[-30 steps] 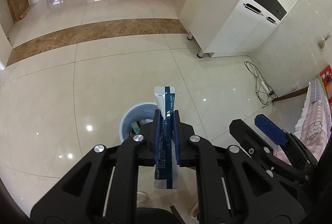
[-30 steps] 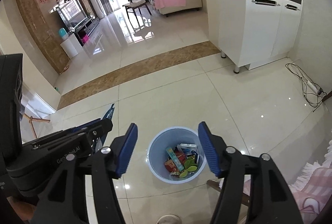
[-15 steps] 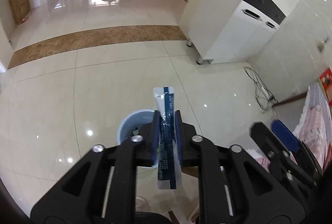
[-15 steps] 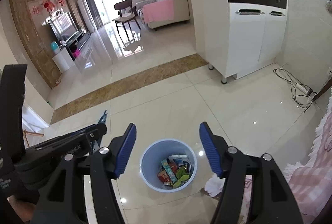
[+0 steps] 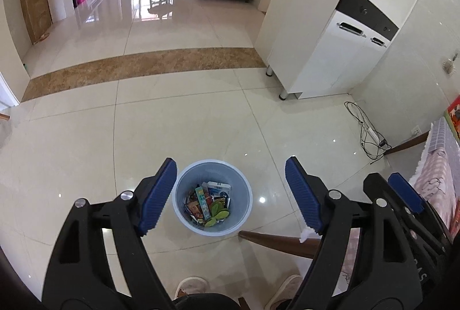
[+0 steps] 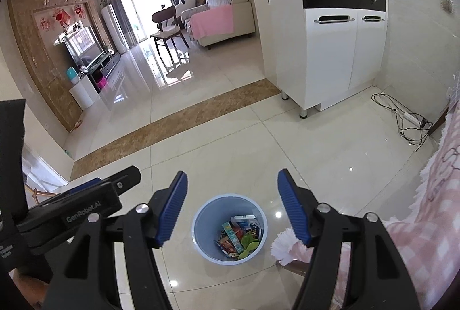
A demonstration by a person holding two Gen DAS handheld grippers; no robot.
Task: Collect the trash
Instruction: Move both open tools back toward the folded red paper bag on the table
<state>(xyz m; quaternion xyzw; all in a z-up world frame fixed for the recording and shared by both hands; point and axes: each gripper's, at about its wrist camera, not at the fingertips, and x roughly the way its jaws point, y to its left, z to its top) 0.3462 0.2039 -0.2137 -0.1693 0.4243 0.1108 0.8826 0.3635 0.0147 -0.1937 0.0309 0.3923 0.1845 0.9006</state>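
A light blue trash bin (image 5: 184, 212) stands on the tiled floor, holding several colourful wrappers, a white-and-blue packet (image 5: 219, 188) and green bits. It also shows in the right wrist view (image 6: 201, 238). My left gripper (image 5: 230, 195) is open and empty, high above the bin, which sits between its blue pads. My right gripper (image 6: 231, 209) is open and empty, also above the bin. The right gripper shows at the right of the left wrist view (image 5: 402, 195). The left gripper's body shows at the left of the right wrist view (image 6: 72, 209).
A table with a pink checked cloth (image 6: 431, 209) and a wooden leg (image 5: 276, 241) stands to the right of the bin. A white cabinet (image 5: 330, 51) and a power strip with cables (image 5: 371, 134) are further right. My slippers (image 5: 191, 285) show below.
My left gripper was shut on a white-and-blue packet above the bin. It has opened, and the packet now lies in the bin. The right gripper stayed open.
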